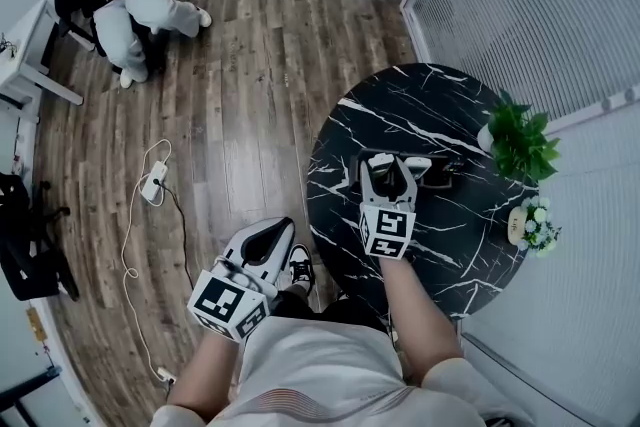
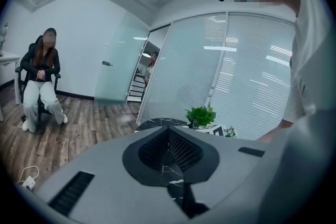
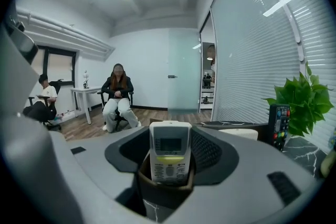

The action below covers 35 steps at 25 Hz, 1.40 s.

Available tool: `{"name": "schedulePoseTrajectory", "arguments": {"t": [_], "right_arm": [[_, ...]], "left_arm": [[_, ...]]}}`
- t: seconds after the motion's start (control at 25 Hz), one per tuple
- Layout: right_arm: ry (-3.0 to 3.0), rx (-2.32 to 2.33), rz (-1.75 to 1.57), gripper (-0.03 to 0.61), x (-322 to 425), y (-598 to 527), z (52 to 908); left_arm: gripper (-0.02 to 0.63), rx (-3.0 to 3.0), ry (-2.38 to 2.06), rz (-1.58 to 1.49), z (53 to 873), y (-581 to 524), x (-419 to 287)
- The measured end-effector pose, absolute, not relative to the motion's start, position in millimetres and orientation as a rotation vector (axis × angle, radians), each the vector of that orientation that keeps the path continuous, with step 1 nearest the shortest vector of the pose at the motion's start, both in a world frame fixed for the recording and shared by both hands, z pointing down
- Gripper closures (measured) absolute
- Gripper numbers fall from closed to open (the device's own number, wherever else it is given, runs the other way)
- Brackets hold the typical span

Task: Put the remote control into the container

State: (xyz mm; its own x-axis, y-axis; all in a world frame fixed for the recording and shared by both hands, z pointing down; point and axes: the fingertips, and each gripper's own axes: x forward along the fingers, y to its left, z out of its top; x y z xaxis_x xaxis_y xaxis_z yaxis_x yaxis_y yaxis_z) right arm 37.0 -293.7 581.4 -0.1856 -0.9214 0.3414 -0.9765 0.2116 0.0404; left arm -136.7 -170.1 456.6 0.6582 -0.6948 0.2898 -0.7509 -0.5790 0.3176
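Head view gives us the black marble counter [image 1: 430,115] beneath our right claw [image 1: 390,171]. Between that claw's jaws a small brown container [image 3: 165,190] holds the white remote control [image 3: 169,150] upright. The jaws stand wide on either side, we judge to free the remote. Our left claw [image 2: 168,132] hangs beside the counter, jaws together and empty, apparently unneeded.

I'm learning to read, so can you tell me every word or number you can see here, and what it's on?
White remote control: the screen and button print are too small to read.
Black remote: the button labels are too blurred to read.
Marker cubes: square patterns only, no words.
Nothing can be read.
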Motion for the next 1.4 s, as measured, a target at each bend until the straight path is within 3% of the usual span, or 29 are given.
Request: {"name": "schedulePoseTrajectory", "arguments": {"t": [0.48,0.88,1.16,1.4], "right_arm": [[-2.106,1.698,0.305,0.33,33.7,-288.7,607.0],[-2.263,1.719,0.28,0.331,53.8,-269.8,534.1],[-2.36,1.755,0.212,0.542,81.5,-231.3,470.1],[-2.382,1.747,0.19,0.566,110.2,-195.5,435.2]], "left_arm": [[0.604,2.467,-1.136,0.177,455.3,-165.9,-134.4],[0.604,2.51,-1.129,0.163,441.3,-165.9,-117.6],[0.604,2.558,-1.134,0.135,419.0,-166.8,-98.8],[0.604,2.609,-1.116,0.095,397.5,-157.7,-69.4]]}}
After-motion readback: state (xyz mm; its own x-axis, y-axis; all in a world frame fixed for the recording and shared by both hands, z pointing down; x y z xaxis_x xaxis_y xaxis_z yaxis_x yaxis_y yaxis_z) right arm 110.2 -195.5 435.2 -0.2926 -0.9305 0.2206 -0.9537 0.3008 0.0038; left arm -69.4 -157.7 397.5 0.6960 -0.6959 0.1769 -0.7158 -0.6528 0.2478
